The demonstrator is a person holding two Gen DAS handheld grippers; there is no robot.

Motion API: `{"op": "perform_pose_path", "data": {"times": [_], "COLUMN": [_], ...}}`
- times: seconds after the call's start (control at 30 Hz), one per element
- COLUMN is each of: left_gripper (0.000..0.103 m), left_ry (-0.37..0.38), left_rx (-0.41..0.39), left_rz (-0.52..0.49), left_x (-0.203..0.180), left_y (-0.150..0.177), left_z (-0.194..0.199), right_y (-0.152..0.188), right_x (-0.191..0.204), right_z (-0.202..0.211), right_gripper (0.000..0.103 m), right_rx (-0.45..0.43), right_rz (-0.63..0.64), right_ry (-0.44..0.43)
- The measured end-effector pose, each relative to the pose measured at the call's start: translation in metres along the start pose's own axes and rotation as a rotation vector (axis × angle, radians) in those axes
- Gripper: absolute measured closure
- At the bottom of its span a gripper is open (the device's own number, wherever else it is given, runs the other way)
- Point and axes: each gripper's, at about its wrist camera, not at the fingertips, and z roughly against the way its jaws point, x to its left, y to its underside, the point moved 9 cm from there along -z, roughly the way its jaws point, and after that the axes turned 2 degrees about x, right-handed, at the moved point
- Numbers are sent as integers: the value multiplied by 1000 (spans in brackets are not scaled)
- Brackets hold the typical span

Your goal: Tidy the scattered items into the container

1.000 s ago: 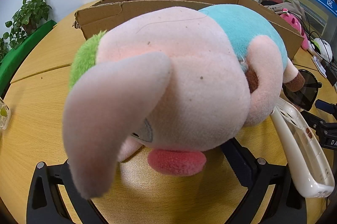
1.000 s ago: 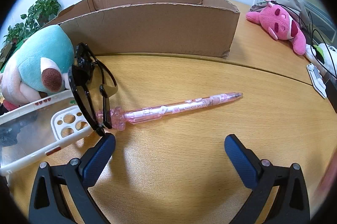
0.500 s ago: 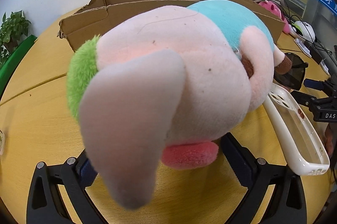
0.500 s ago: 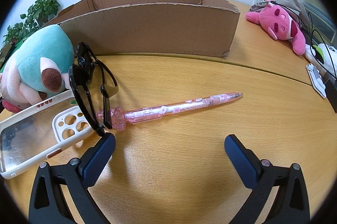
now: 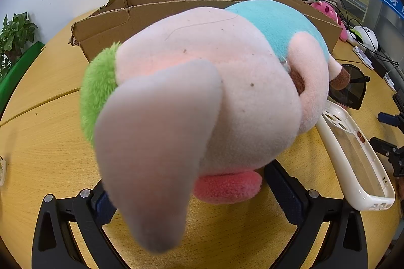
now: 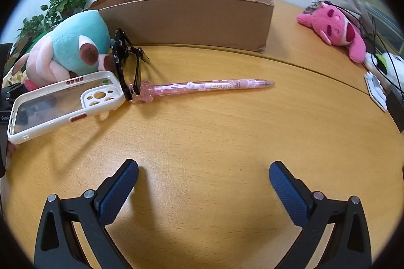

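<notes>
My left gripper [image 5: 194, 195] is shut on a plush pig [image 5: 214, 97], pink with a teal body and green tuft, held just above the table before the open cardboard box [image 5: 192, 3]. The pig also shows at the left of the right wrist view [image 6: 73, 49]. A white phone case [image 6: 63, 102], black sunglasses [image 6: 123, 64] and a pink pen [image 6: 202, 87] lie on the table right of the pig. My right gripper [image 6: 203, 183] is open and empty, low over the table in front of the pen. The box [image 6: 192, 16] stands behind them.
A pink plush [image 6: 335, 29], cables and a white-green object [image 6: 386, 64] lie at the far right of the wooden table [image 6: 227, 137]. A potted plant [image 6: 63, 1] stands left of the box. The phone case [image 5: 353, 160] and sunglasses [image 5: 351, 89] show right of the pig.
The left gripper has lifted the plush pig and turned it slightly toward the box; the phone case has shifted with it. The right gripper has not moved.
</notes>
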Motion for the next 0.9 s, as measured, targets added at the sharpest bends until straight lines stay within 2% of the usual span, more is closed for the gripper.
{"op": "perform_pose_path", "data": {"times": [0.17, 0.27, 0.33, 0.43, 0.5, 0.57, 0.63, 0.77, 0.83, 0.9], "left_gripper": [0, 0, 0, 0, 0, 0, 0, 0, 0, 0], "left_ry": [11, -31, -40, 7, -6, -21, -5, 65, 107, 113], "left_rx": [10, 0, -28, -98, -141, -152, -166, -176, -171, -172], "left_rz": [-27, 11, 61, 139, 164, 137, 95, 58, 44, 26], "left_x": [-6, 2, 8, 10, 7, -4, -21, -51, -65, -76], "left_y": [18, 30, 38, 43, 42, 38, 33, 27, 24, 19], "left_z": [10, 22, 38, 71, 90, 98, 101, 99, 95, 92], "right_y": [1, 3, 6, 7, 8, 5, -2, -12, -11, -9], "right_x": [18, 34, 42, 47, 51, 57, 64, 68, 67, 64], "right_z": [2, 4, 6, 7, 10, 14, 24, 39, 41, 42], "right_gripper": [0, 0, 0, 0, 0, 1, 1, 1, 1, 1], "right_rx": [-1, -1, -3, -3, -3, -6, -39, -104, -100, -91], "right_rz": [19, 38, 58, 61, 32, 3, 9, 86, 89, 70], "right_ry": [-15, -31, -47, -51, -71, -124, -146, -56, -47, -52]}}
